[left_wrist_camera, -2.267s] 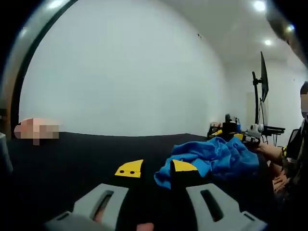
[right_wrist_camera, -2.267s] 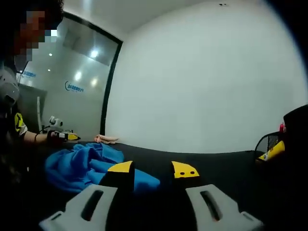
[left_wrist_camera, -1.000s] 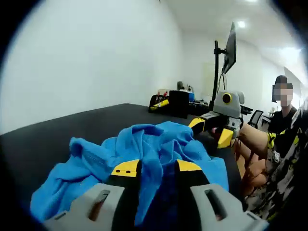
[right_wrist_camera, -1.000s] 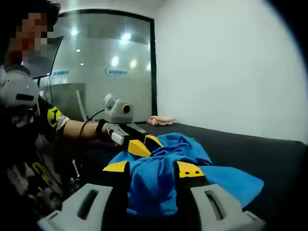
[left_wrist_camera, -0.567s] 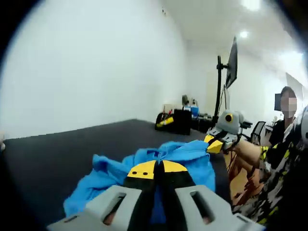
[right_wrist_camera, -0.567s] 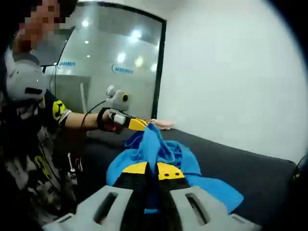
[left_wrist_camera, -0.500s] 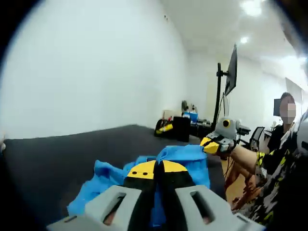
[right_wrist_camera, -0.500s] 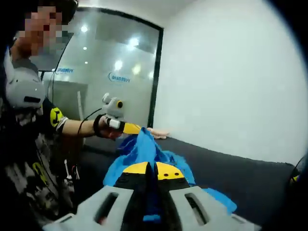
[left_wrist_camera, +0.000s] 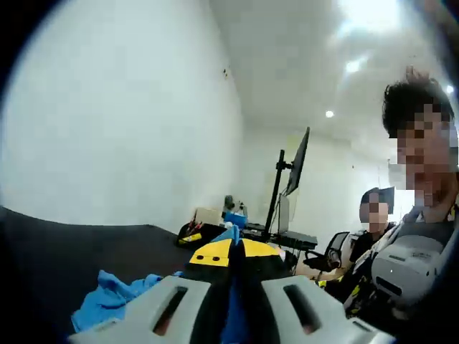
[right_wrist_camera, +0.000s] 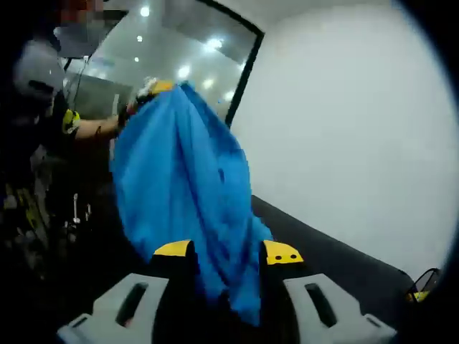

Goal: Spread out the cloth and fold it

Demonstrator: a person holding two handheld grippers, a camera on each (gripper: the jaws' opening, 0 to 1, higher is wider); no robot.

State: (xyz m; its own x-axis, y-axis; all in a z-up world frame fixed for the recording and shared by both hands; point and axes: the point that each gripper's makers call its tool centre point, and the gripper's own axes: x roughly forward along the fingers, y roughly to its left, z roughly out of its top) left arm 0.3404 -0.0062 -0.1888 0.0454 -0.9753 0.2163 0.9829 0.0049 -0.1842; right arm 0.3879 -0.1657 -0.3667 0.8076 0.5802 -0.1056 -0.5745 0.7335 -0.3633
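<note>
The blue cloth (right_wrist_camera: 179, 179) hangs as a tall sheet above the black table (right_wrist_camera: 337, 258). In the right gripper view the left gripper (right_wrist_camera: 154, 87) pinches the cloth's top corner high up at the left. Lower folds of the cloth drape between the jaws of my right gripper (right_wrist_camera: 228, 252), which stand apart, open. In the left gripper view my left gripper (left_wrist_camera: 231, 249) is shut with a blue edge of the cloth sticking up between its yellow tips. More of the cloth (left_wrist_camera: 107, 299) bunches low at the left over the table (left_wrist_camera: 64, 251).
A monitor on a stand (left_wrist_camera: 295, 166) and some clutter (left_wrist_camera: 215, 222) stand beyond the table's far end. A person sits there (left_wrist_camera: 373, 222), and the operator is close at the right. A glass wall (right_wrist_camera: 165, 57) lies behind the cloth.
The left gripper has raised the cloth high, so it now hangs as a sheet. The right gripper's jaws, shut on the cloth half a second ago, have come apart.
</note>
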